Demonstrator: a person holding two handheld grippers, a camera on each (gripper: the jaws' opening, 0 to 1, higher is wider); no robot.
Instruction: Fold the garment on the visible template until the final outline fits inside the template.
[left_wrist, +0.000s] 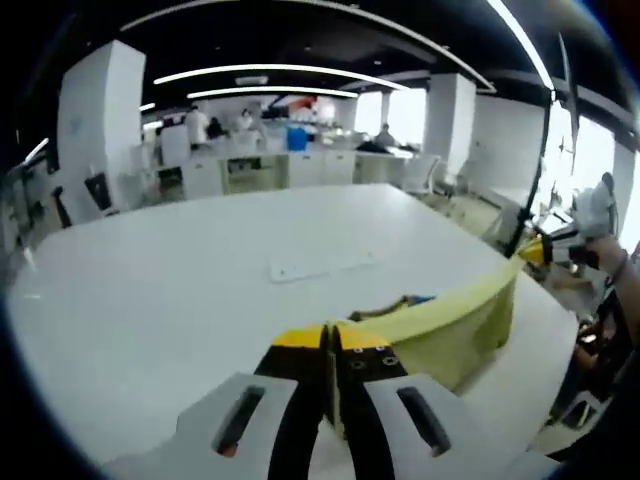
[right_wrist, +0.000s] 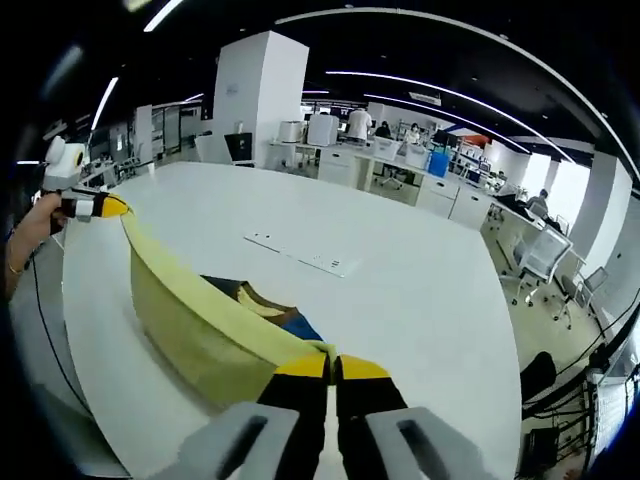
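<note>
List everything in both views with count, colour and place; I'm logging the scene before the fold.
garment: one, yellow with a dark and blue print, stretched between the two grippers above the table's near edge
table: one, white, large
flat plate: one, white, mid-table
blue bin: one, on the far counter
office chairs: white, beside the table
people: several, at the far desks
left gripper: black and yellow jaws, shut on the garment
right gripper: same colours, shut on the garment

Yellow garment (right_wrist: 205, 330) — lifted, stretched taut, sagging over the table edge.
</note>
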